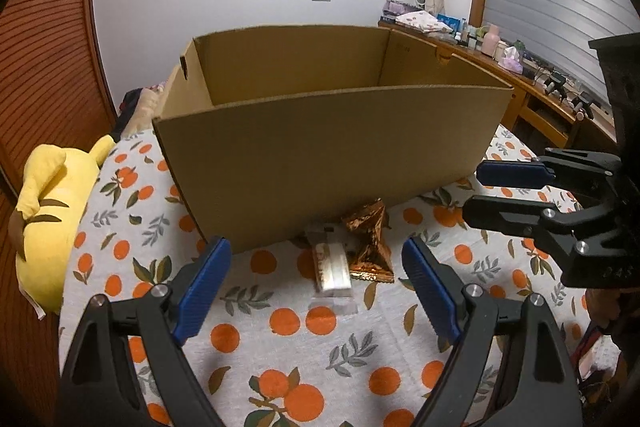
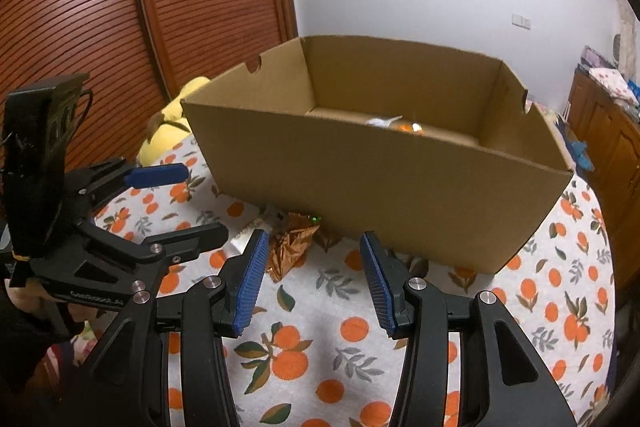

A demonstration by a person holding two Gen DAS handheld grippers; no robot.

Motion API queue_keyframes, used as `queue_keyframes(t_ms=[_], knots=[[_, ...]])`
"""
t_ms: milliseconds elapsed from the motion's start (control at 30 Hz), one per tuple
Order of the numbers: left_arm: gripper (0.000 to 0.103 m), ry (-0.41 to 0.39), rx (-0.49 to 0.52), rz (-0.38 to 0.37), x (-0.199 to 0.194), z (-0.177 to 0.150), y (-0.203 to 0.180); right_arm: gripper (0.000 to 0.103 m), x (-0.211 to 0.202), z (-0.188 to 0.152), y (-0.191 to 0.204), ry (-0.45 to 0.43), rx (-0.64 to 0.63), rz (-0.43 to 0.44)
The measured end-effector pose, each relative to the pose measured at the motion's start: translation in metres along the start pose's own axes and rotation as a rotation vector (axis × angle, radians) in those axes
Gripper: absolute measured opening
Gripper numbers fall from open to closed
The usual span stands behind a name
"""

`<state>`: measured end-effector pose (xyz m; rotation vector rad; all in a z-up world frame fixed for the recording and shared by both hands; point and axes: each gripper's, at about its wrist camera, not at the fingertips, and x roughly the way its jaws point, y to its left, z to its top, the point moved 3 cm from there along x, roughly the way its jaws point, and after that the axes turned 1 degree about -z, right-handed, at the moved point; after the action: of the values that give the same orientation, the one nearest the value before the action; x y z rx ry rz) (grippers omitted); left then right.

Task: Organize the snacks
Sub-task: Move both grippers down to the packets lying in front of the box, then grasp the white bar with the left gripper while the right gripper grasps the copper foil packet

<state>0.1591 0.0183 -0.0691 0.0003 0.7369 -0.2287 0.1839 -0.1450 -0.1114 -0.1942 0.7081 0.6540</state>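
At the far left of the left wrist view, a yellow plush toy [image 1: 52, 215] is seen lying at the edge of the bench [image 1: 280, 347], which is covered by a cloth printed with oranges and leaves. Behind it, a ribbed wooden door [image 1: 44, 59] is visible.

The left hand-held gripper [image 1: 316, 291] is held wide apart above the cloth, with nothing between its blue pads [image 1: 202, 291]. Ahead of the gap, a clear-wrapped snack bar [image 1: 332, 269] is seen lying flat on the cloth, and a crinkled copper foil packet [image 1: 368, 239] lies touching it on the right. Both snacks rest just in front of the near wall of an open cardboard box [image 1: 320, 155], which stands on the bench.

To the right, the right hand-held gripper [image 1: 472, 193] is seen from the side, its jaws parted and empty, near the box's right corner. Further back on the right, a wooden counter [image 1: 532, 95] crowded with bottles and small items is visible.

In the right wrist view, the foil packet [image 2: 292, 247] appears just left of the gap between the parted pads, outside the box [image 2: 400, 195]. Inside the box, an orange and white wrapped snack [image 2: 400, 125] is partly seen on the floor against the near wall.
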Motion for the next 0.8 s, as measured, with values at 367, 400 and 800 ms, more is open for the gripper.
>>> queue_keyframes(t_ms=[367,400,800], knots=[[0.050,0.049,0.014,-0.033,0.020,-0.003,-0.009,0.048,0.008,-0.007,0.002,0.023,0.001,0.005],[0.049,0.054,0.018,-0.032,0.022,-0.004,-0.010,0.048,0.010,-0.008,0.002,0.026,0.002,0.006],[0.024,0.138,0.016,-0.020,0.046,-0.012,-0.009,0.048,0.033,-0.004,0.007,0.063,0.005,0.025]])
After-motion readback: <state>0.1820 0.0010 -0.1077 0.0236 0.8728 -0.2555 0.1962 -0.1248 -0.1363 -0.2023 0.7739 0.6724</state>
